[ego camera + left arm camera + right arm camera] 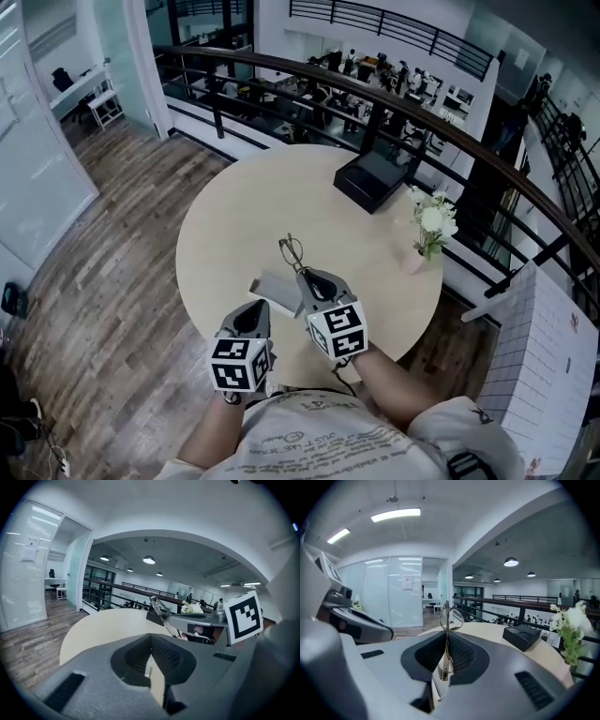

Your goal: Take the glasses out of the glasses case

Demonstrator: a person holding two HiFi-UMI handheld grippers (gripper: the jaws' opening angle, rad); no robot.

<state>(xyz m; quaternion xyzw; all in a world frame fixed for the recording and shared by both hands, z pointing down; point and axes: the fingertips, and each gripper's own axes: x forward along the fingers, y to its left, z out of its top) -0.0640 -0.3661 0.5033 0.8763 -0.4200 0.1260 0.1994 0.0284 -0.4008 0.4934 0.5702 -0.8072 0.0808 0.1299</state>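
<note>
Right gripper view: my right gripper [446, 656] pinches the glasses [451, 617] by the folded arms, near the glasses case [272, 291], while my left gripper [151, 665] sits closed.

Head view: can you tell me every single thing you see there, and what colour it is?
table: one, pale beige, round, in the middle.
box: one, black, on the table's far side.
flowers: one bunch, white with green stems, at the table's right edge.
glasses case: one, grey, flat on the table's near side.
glasses: one pair, thin metal, sticking up just past the case.
floor: brown wood, around the table.
left claw: one, grey, shut.
right claw: one, grey, shut on the glasses' arm.
</note>
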